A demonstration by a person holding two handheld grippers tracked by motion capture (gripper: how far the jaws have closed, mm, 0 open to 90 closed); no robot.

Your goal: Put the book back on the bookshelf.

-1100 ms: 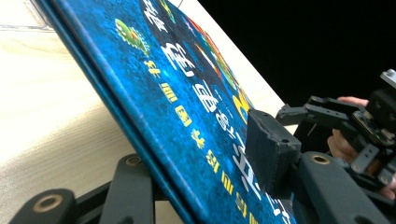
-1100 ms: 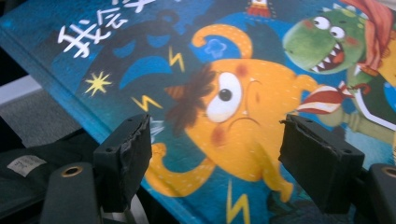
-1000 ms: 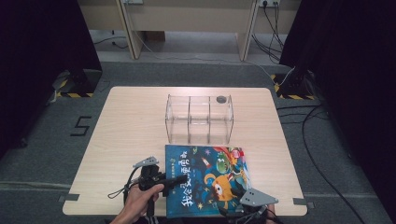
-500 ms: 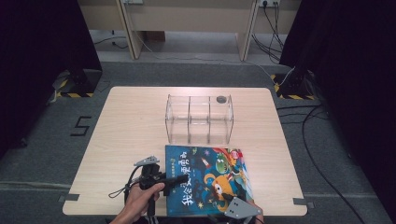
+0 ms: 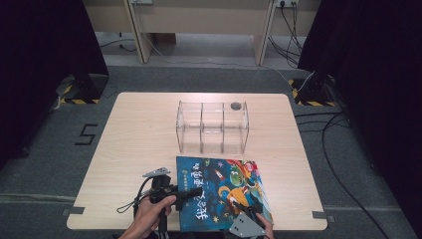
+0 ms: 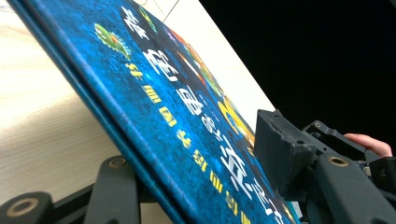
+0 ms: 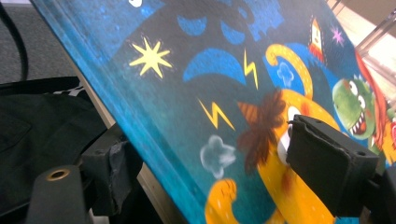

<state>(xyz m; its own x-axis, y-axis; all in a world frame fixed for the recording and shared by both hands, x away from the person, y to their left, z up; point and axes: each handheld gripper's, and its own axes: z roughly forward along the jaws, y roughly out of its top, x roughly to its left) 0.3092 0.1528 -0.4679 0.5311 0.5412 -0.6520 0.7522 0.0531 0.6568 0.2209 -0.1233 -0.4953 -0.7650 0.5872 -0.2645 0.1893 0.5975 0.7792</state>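
Note:
A blue picture book [image 5: 224, 191] with cartoon monsters lies at the table's front, right of centre. My left gripper [image 5: 191, 193] reaches in from the left. It straddles the book's left edge [image 6: 177, 107], one jaw under it and one above the cover. These jaws have just been opening, and the upper pad [image 6: 280, 154] stands off the cover. My right gripper [image 5: 246, 211] straddles the book's near edge [image 7: 224, 84] from the front. Its jaws have also just been opening and stand wide, with the upper pad [image 7: 327, 163] above the cover.
A clear plastic box [image 5: 212, 128] with three compartments stands on the wooden table [image 5: 139, 149] just behind the book. A small dark round object [image 5: 235, 105] lies behind the box. Cables run over the floor at the right.
My right gripper has slid left along the book's near edge and lower in the high view. The left hand and the book have stayed put.

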